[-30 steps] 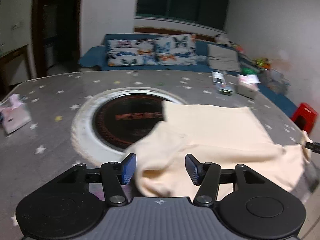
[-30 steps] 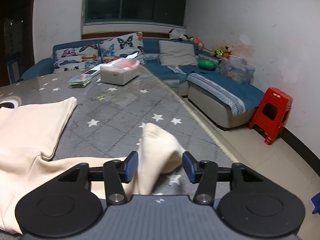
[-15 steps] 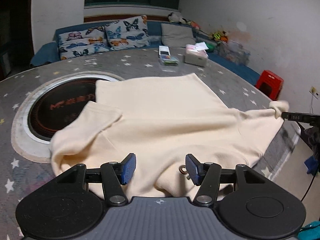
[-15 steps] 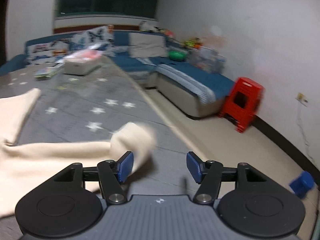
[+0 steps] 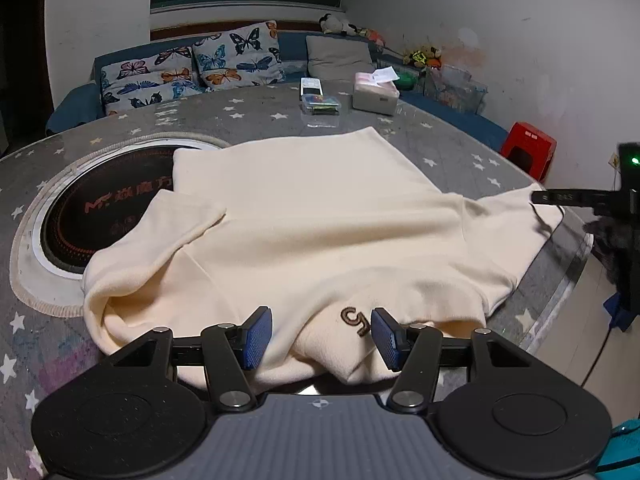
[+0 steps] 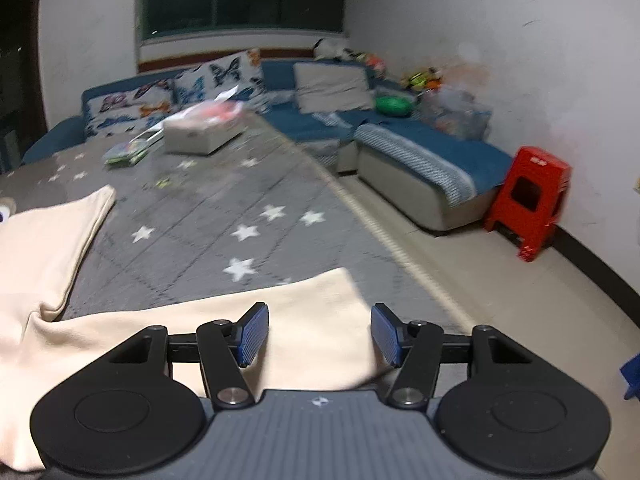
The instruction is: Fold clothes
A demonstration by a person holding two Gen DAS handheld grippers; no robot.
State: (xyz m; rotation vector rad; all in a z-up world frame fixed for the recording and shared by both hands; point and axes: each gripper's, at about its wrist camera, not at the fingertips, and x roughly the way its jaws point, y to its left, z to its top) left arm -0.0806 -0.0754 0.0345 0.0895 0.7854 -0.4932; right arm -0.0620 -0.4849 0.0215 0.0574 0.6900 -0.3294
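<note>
Cream shirt [image 5: 320, 232] lies spread beside the round burner [image 5: 100, 208] on the tabletop [image 6: 224, 216]. Left gripper [image 5: 321, 334] jaws gape, unpressed; right gripper [image 6: 319, 334] jaws are closing over a sleeve.

Desk [image 5: 248, 120]: grey star-print cover.
On it: cream shirt [image 5: 320, 216], tissue box [image 5: 375, 96], clear case [image 5: 321, 104], round hob [image 5: 108, 204].

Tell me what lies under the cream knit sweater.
The cream knit sweater rests on the grey star-patterned table cover, its left part overlapping the round black induction cooktop set in the table. Whatever else lies beneath is covered.
</note>
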